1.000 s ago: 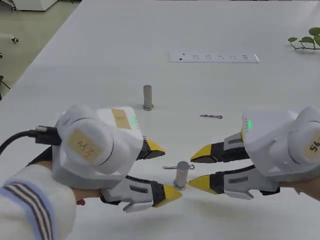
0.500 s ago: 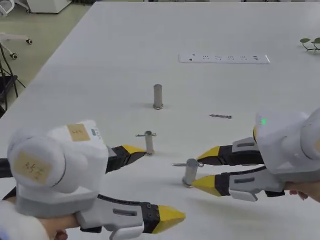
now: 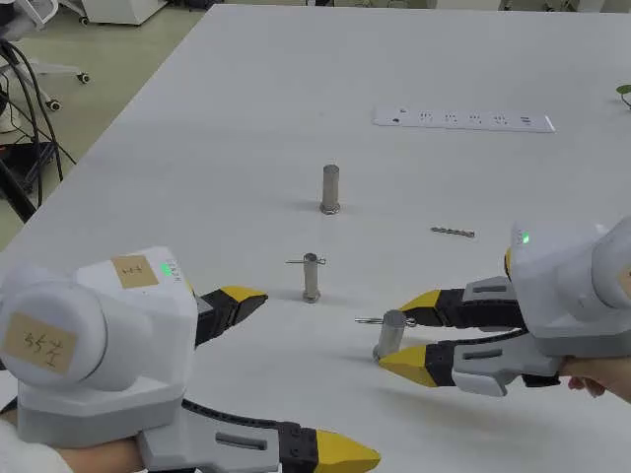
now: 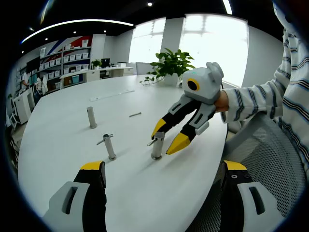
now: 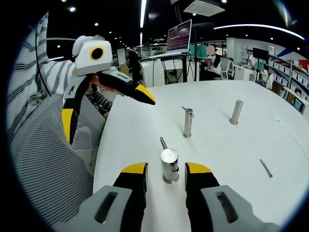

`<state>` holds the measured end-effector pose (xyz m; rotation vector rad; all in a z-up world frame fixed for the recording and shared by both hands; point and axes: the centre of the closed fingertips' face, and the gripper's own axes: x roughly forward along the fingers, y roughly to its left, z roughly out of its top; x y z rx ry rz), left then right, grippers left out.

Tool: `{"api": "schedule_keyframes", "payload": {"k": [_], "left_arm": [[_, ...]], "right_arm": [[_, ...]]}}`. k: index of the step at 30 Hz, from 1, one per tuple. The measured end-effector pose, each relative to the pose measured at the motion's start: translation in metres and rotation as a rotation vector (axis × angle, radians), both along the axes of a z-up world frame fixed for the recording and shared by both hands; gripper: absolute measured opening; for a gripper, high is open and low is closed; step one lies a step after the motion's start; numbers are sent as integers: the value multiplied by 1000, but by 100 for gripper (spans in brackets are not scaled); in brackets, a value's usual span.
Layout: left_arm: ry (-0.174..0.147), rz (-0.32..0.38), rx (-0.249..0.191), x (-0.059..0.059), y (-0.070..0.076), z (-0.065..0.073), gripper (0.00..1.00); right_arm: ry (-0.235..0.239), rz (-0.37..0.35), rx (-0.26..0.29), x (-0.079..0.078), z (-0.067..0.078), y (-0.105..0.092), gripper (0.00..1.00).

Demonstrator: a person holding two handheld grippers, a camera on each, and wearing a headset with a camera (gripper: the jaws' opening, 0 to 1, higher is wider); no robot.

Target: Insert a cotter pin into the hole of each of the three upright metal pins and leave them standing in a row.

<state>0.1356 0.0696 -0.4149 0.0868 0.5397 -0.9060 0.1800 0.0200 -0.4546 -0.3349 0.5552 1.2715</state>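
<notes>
Three metal pins stand upright on the white table (image 3: 197, 148). The far pin (image 3: 330, 189) (image 4: 91, 117) (image 5: 236, 112) is bare. A cotter pin runs through the top of the middle pin (image 3: 312, 277) (image 4: 110, 146) (image 5: 188, 122) and of the near pin (image 3: 391, 334) (image 4: 157, 145) (image 5: 169, 165). A loose cotter pin (image 3: 453, 233) (image 4: 135, 114) (image 5: 265, 168) lies flat to the right. My right gripper (image 3: 409, 332) (image 5: 166, 170) (image 4: 169, 135) is open, its tips on either side of the near pin with small gaps. Wide open and holding nothing, my left gripper (image 3: 294, 374) (image 4: 163, 166) (image 5: 106, 110) sits near the front edge.
A white power strip (image 3: 463, 120) lies at the back of the table. A potted plant (image 4: 171, 65) stands at the far end. Shelves, desks and a person are in the room behind. The table's left edge drops to the floor, with cables there.
My left gripper has pulled back from the near pin toward the table's front left, still open. The right gripper has stayed at the near pin. The head camera has shifted.
</notes>
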Motion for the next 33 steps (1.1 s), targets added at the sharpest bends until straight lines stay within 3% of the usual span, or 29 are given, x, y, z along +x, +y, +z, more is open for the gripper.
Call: {"api": "schedule_keyframes", "payload": {"k": [11,33], "left_arm": [[11,51,-13,-3,7,4,99],[37,81,-20,-7,12,2,99]], "right_arm": [[16,-12,26,5,-5,4,25],[29,1,49,9,-14,10,13]]}}
